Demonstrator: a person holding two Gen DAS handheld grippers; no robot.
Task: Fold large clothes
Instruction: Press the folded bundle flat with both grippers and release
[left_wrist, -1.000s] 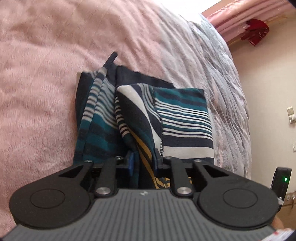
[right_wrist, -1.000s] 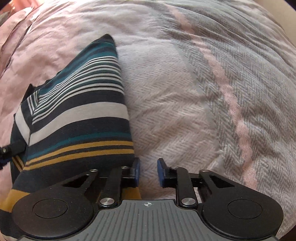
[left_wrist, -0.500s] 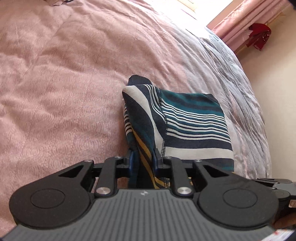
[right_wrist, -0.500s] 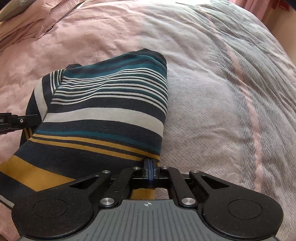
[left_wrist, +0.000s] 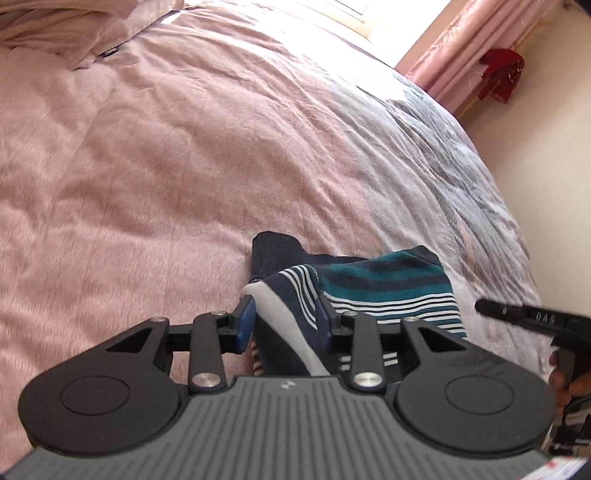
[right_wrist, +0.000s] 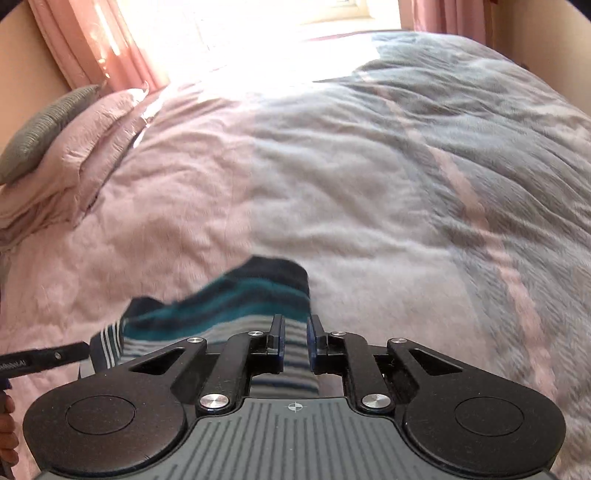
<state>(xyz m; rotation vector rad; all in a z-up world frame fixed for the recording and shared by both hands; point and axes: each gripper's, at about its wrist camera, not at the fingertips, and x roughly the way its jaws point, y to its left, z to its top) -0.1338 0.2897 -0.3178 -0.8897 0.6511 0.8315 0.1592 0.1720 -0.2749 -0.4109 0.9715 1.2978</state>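
Striped knit sweater (left_wrist: 384, 291), navy with teal, white and mustard bands, lies folded into a compact bundle on the pink textured bedspread (left_wrist: 147, 184), near the bed's front edge and close to where the pink gives way to the grey herringbone blanket (right_wrist: 424, 184). Seen from the sweater, both tools sit at its near edge: the left gripper (left_wrist: 284, 317) at its left corner, the right gripper (right_wrist: 295, 341) at its right corner. The left gripper's jaws are opening, with a thick fold of the sweater between them; the blue pads look to be coming away from the cloth rather than pinching it. The right gripper's jaws are opening too, a narrower gap with striped cloth running between them, and I cannot tell for certain whether they yet clear it. The sweater's long axis seems to run away from the grippers toward the far side of the bed, so my guess is that any further fold would carry this near edge over toward the far end.
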